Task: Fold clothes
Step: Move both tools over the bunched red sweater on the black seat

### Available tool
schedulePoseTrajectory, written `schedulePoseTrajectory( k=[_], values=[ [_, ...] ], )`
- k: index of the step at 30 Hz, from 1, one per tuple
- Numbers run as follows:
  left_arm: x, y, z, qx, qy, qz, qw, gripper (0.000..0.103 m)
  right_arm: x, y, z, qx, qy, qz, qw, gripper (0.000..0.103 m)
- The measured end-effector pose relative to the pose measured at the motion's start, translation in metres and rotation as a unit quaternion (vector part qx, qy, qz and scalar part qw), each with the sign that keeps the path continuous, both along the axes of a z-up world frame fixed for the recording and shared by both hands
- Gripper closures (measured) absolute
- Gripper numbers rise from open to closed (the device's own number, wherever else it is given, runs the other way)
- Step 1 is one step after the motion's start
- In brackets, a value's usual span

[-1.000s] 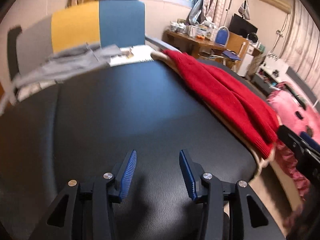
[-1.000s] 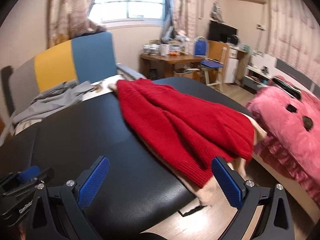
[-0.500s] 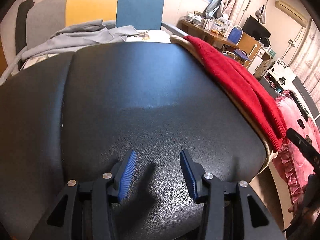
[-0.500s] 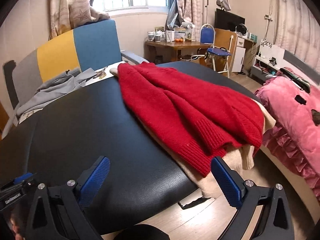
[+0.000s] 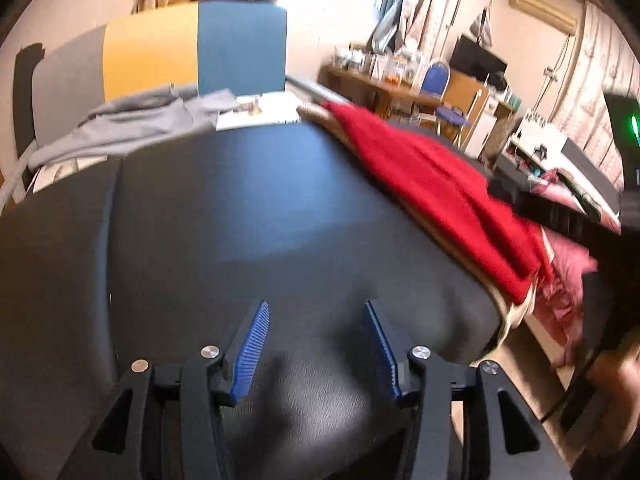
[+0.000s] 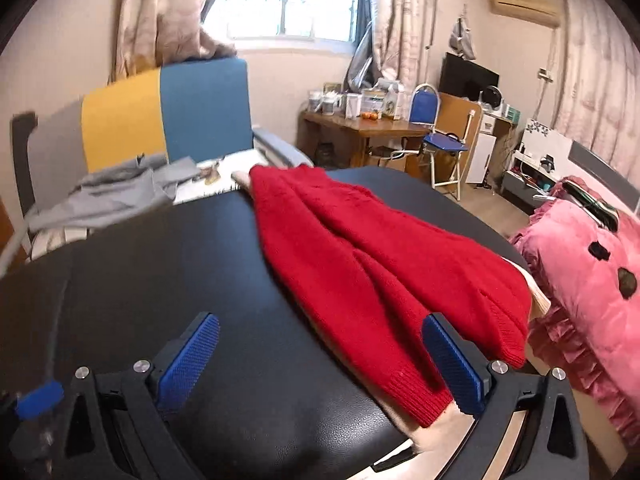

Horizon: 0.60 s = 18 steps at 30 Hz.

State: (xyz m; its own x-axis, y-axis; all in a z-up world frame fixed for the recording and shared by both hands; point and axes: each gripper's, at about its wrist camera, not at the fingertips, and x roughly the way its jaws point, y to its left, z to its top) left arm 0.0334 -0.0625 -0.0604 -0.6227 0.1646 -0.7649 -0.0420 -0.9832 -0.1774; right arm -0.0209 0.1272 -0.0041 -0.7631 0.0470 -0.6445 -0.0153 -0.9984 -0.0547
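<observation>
Sunlight from a window fills a crowded bedroom, and in the middle sits a big black leather-like padded surface point(image 6: 168, 280) with clothes on it. On its right side lies the red knitted sweater point(image 6: 360, 256), spread flat on top of a cream-coloured garment point(image 6: 432, 428), and both reach right to the edge. That could be a problem: a tug at the hem might slide both pieces off onto the wooden floor, because the black padding looks smooth. The right hand-held gripper point(image 6: 320, 360) hangs wide open with nothing in it, one blue pad just over the red hem, so a careless pinch might grab the cream piece too. The left hand-held gripper point(image 5: 316, 348) is partly open and empty over bare padding, and its jaws have just been opening with nothing between them. It is well apart from the sweater, so one-handed pulling could leave the fold crooked. Farther back, a loose grey garment point(image 6: 108, 196) lies on the blue, yellow and grey chair point(image 6: 160, 116), and a pink ruffled bed cover point(image 6: 592, 280) sits off to the right.
</observation>
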Motion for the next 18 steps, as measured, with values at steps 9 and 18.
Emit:
schedulePoseTrajectory(
  k=[9,18],
  values=[
    [0.018,-0.012,-0.024,0.0,-0.024,0.022,0.9995,0.053,0.016,0.001,-0.025,0.0,-0.017,0.022,1.0,0.001],
    [0.03,-0.037,-0.05,-0.02,-0.056,0.049,0.997,0.053,0.0,0.057,-0.059,0.005,-0.072,-0.005,0.997,0.069]
  ],
)
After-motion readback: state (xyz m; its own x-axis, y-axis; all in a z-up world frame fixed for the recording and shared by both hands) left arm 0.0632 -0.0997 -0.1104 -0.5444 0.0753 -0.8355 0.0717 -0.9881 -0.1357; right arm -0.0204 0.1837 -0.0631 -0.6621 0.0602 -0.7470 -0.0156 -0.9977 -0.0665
